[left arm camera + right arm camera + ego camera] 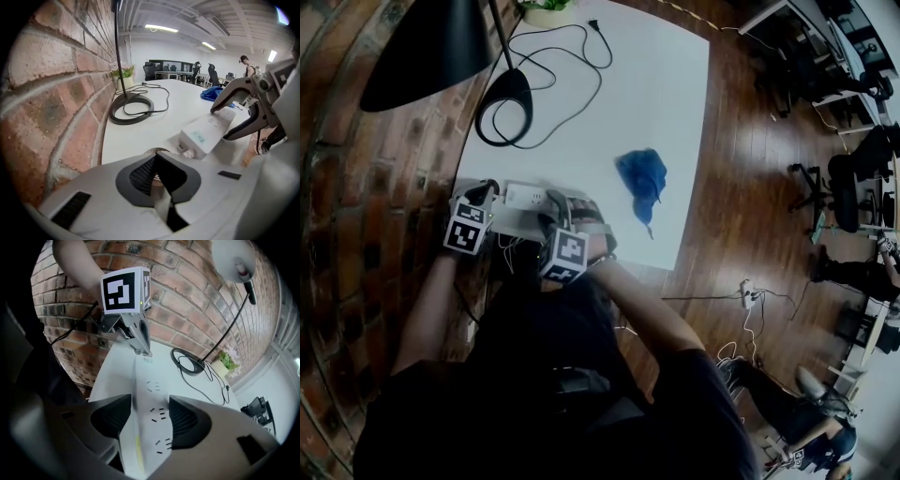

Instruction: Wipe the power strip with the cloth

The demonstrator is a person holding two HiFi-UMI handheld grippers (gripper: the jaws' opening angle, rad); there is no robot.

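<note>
The white power strip (525, 196) lies near the front left corner of the white table (675, 103), close to the brick wall. My right gripper (555, 214) straddles one end of it, and in the right gripper view its pads (110, 420) press the strip (147, 399) from both sides. My left gripper (485, 192) is at the strip's other end. In the left gripper view the left gripper (159, 180) is shut on a thin white cord (162, 204), just short of the strip (208, 133). The blue cloth (642, 175) lies crumpled and untouched further right.
A black lamp base (504, 108) with a looped black cable stands at the back left, with a plant pot (546, 11) behind it. The brick wall (356, 187) runs along the table's left side. Office chairs and a floor power strip (750, 295) are to the right.
</note>
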